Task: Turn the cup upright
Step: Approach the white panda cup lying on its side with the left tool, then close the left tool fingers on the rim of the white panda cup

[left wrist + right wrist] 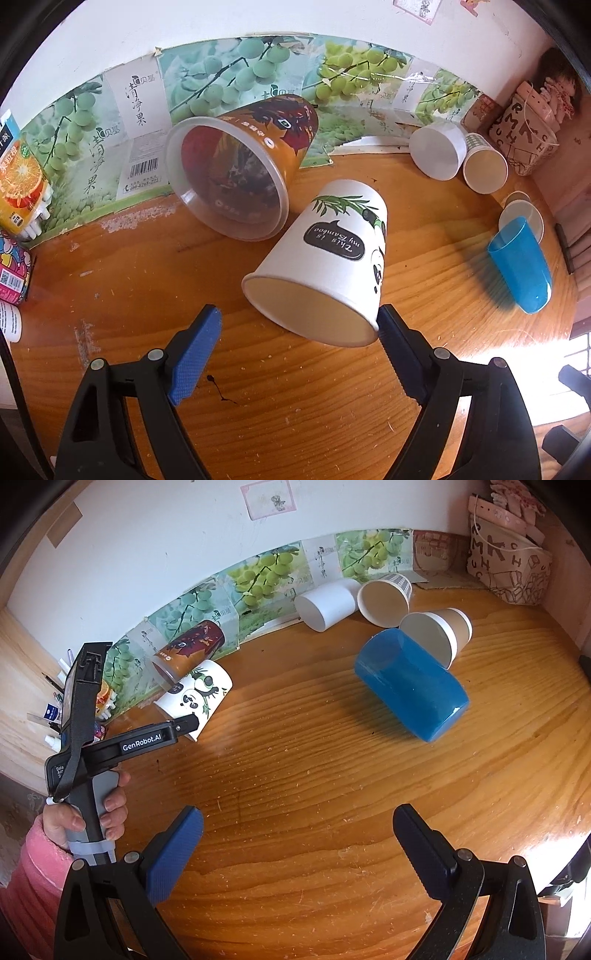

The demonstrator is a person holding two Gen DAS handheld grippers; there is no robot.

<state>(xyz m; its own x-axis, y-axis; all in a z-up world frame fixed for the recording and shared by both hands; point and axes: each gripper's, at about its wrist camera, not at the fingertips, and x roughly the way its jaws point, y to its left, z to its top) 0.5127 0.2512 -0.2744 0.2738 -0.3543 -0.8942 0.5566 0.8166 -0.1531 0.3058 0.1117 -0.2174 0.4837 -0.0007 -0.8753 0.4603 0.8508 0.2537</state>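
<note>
1. The panda cup [325, 258] is lying on its side on the wooden table [295, 406], open mouth facing the left gripper [299, 332], base pointing away toward the fruit-print backing [229, 74] along the wall.
2. The left gripper is standing wide open and is gripping nothing. The cup's rim is sitting between the two fingers, well over toward the black one, which is meeting the rim edge or lying just beside it; I cannot tell which. The blue-padded finger [195, 350] is staying clear of the cup with bare table showing between.
3. Behind the panda cup, an orange noodle tub [236, 166] is lying on its side, lip touching or just beside the cup's base end.
4. The right wrist view is showing the same panda cup [194, 698] side-on, with the tip of the left gripper [184, 723] at its rim and a hand [92, 812] wrapping the handle.
5. The right gripper [299, 834] is hovering wide open over bare table, holding nothing, well apart from the panda cup.
6. A blue tumbler [410, 686] is lying tipped over, far to the right of the panda cup. A brown paper cup [439, 635] is touching it behind, and two white paper cups [354, 602] are lying beyond that near the wall.
</note>
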